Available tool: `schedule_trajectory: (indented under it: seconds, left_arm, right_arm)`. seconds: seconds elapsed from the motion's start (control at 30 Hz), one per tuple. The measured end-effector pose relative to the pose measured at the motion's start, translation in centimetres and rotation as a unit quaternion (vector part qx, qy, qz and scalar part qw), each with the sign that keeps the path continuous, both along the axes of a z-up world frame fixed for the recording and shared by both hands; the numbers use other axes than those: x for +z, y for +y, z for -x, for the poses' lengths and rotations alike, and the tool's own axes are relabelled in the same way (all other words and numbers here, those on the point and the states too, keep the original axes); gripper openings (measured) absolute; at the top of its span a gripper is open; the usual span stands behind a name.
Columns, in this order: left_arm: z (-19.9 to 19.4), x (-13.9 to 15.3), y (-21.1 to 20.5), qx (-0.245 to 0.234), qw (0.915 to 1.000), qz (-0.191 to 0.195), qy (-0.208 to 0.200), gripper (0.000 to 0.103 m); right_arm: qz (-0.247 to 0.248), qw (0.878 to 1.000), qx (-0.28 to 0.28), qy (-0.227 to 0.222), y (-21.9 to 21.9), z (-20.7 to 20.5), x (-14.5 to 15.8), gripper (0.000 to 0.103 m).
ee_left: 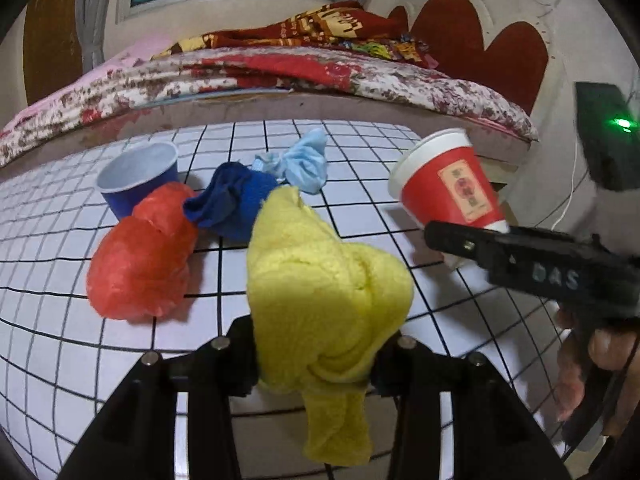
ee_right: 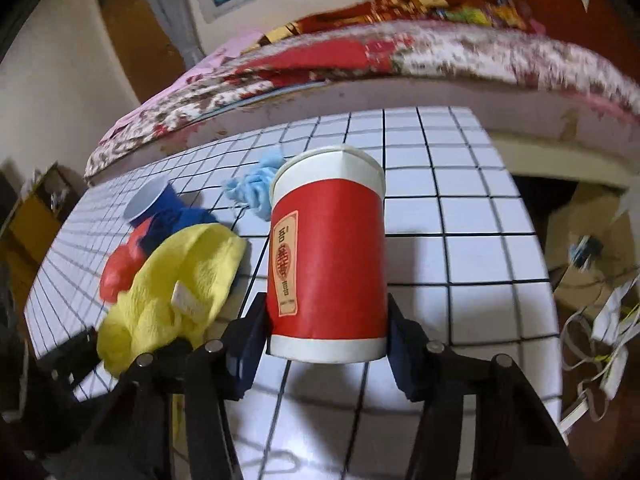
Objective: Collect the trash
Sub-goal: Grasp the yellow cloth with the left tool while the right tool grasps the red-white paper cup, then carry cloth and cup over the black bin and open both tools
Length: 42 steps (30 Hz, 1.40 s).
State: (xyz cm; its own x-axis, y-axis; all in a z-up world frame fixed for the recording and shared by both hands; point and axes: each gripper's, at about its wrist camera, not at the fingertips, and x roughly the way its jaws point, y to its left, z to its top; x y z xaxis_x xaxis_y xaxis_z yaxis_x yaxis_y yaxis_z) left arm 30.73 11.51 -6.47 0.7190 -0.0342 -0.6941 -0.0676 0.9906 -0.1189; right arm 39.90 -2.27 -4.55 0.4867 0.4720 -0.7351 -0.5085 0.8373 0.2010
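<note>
My left gripper [ee_left: 316,344] is shut on a crumpled yellow cloth [ee_left: 320,272], which bulges up between the fingers and hangs below them. The cloth shows at the left of the right wrist view too [ee_right: 180,276]. My right gripper [ee_right: 326,328] has its pads against both sides of a red paper cup [ee_right: 328,256] with white rims, near the cup's base. In the left wrist view that cup [ee_left: 448,188] leans to the left, with one right finger [ee_left: 460,240] at its base.
On the white grid-lined table [ee_left: 60,240] lie a blue cup [ee_left: 136,176], a crumpled red bag [ee_left: 140,264], a dark blue cloth [ee_left: 236,200] and a light blue wad [ee_left: 304,160]. A bed [ee_left: 280,76] stands behind it. Boxes and bags [ee_right: 592,320] sit on the floor at the right.
</note>
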Motion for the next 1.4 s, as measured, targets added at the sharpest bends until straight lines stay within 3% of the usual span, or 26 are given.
schedule_trajectory:
  seconds: [0.17, 0.3, 0.87, 1.4]
  left_arm:
    - [2.5, 1.0, -0.7, -0.008, 0.9997, -0.005, -0.021, 0.042]
    - [4.6, 1.6, -1.4, -0.016, 0.9993, -0.004, -0.034, 0.042]
    - [12.6, 2.5, -4.6, -0.048, 0.9968, -0.002, -0.064, 0.042]
    - [17.8, 3.0, -11.4, -0.116, 0.9903, -0.006, -0.076, 0.042]
  right_arm:
    - [0.021, 0.998, 0.0, -0.062, -2.2, 4.1, 1.9, 0.056]
    - [0.024, 0.996, -0.006, -0.086, -4.1, 7.1, 2.7, 0.056]
    - [0.02, 0.99, -0.064, -0.123, -13.7, 18.3, 3.5, 0.056]
    - [0.017, 0.983, -0.128, -0.13, -21.3, 25.2, 2.3, 0.056]
